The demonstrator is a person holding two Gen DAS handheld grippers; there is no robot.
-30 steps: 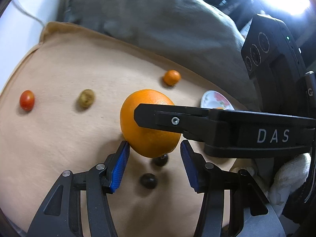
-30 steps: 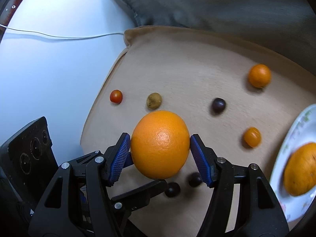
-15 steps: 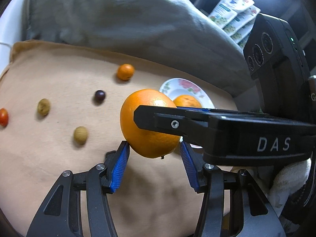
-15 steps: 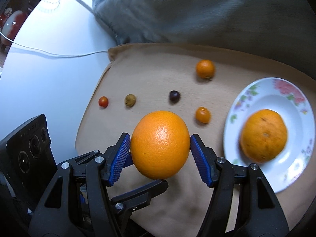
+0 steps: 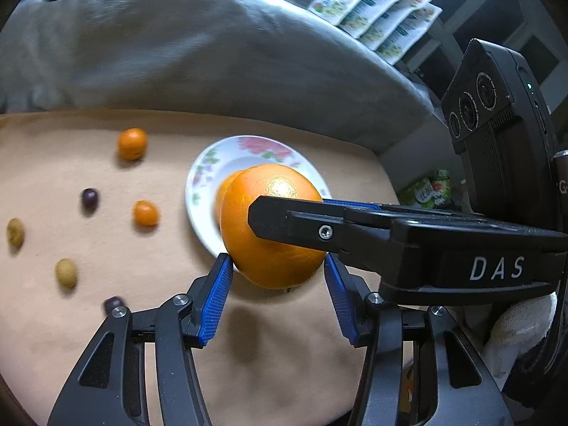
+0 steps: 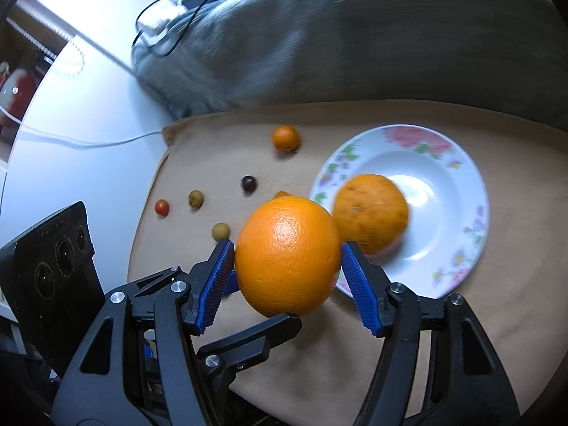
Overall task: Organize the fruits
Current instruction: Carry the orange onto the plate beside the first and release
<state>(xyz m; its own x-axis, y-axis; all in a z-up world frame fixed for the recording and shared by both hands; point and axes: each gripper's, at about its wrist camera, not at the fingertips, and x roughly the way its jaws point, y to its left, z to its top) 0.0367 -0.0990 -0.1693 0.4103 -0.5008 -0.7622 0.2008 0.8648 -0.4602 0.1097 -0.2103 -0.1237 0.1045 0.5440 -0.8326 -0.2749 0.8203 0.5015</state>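
Observation:
A large orange hangs in the air, with my right gripper shut on its sides. My left gripper comes in crosswise, and its blue pad tips press the same orange low down. One left finger shows beneath the fruit. Just beyond it stands a flowered white plate that holds a second orange. On the beige mat lie two small orange fruits, two dark grapes, two greenish fruits and a red tomato.
A grey cushion borders the far edge of the mat. To the left are a white tabletop and a white cable. Snack packets stand at the back right. The right gripper's black finger crosses the left wrist view.
Both grippers have carried the large orange to the right across the mat and a little upward. The plate with the second orange has come fully into view just beyond it. Neither grip has changed.

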